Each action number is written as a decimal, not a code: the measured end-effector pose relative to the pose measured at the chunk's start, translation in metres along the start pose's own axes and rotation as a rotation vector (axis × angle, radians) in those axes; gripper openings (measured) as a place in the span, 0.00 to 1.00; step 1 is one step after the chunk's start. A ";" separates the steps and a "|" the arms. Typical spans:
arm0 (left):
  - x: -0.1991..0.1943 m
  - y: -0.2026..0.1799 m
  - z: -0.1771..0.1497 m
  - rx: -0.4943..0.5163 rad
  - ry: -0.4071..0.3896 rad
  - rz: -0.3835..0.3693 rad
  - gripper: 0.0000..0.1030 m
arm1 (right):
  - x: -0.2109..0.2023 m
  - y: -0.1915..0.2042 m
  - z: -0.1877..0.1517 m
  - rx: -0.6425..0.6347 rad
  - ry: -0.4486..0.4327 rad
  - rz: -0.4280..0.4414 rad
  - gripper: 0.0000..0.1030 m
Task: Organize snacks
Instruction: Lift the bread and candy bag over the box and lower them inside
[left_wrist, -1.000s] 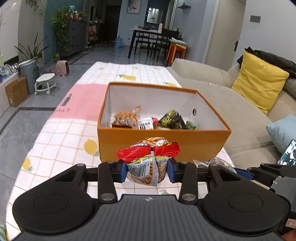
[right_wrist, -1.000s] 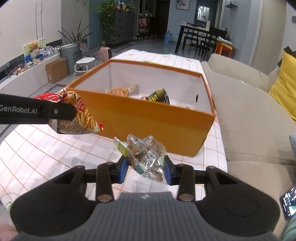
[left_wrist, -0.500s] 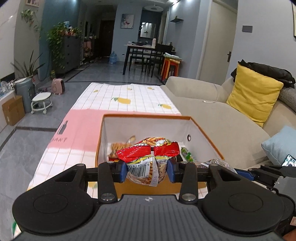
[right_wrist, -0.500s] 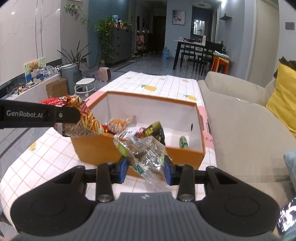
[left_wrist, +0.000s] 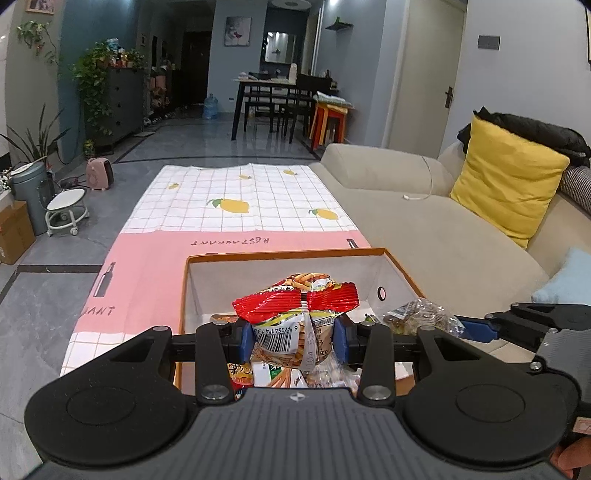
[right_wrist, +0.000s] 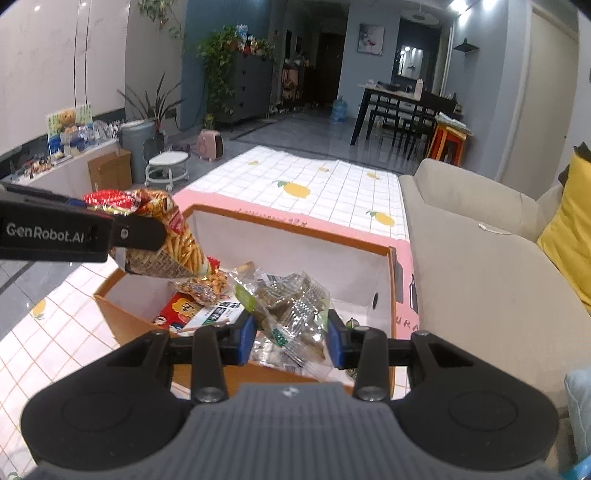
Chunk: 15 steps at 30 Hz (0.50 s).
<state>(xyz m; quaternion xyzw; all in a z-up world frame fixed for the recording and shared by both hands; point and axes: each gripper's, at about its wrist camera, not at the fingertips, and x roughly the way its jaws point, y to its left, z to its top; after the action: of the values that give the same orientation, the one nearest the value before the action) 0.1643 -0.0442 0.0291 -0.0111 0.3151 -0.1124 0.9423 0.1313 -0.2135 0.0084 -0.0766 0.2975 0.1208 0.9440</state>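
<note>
Two packets hang over the orange box (left_wrist: 186, 295), one in each gripper, so the step in hand looks like the drop-off: both snacks have reached the container and neither is released. Farthest left, the checked lemon cloth (left_wrist: 221, 192) lies bare of snacks as far as these views reach. The left gripper (left_wrist: 293, 341) has its blue pads pressed into the sides of a red-topped stick-snack bag (left_wrist: 295, 306), barcode facing the camera. In the right wrist view that same bag (right_wrist: 166, 240) hangs above the left part of the box (right_wrist: 295, 230), its lower tip just over the packets already lying inside. Those packets, a red carton (right_wrist: 175, 312) among them, crowd the near left of the floor, while the far right corner shows bare white card. To the right, the right gripper (right_wrist: 291, 339) is clamped on a clear crinkled packet (right_wrist: 291, 306) holding brownish pieces, poised over the near wall. In my judgement the next move calls for lowering each bag into the opening and parting the jaws; the right packet may need carrying a little forward first, so it clears the rim and does not slide out onto the cloth.
</note>
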 end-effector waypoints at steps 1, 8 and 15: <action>0.004 0.000 0.001 0.002 0.009 0.000 0.44 | 0.007 0.000 0.003 -0.010 0.011 -0.002 0.36; 0.045 0.000 0.002 0.019 0.117 0.012 0.44 | 0.048 0.001 0.013 -0.078 0.105 -0.023 0.36; 0.079 0.003 -0.007 -0.006 0.221 0.011 0.44 | 0.092 0.003 0.006 -0.153 0.216 -0.050 0.36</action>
<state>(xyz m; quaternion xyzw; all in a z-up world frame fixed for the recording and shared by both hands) 0.2226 -0.0579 -0.0233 0.0005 0.4176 -0.1070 0.9023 0.2067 -0.1924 -0.0403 -0.1682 0.3852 0.1108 0.9006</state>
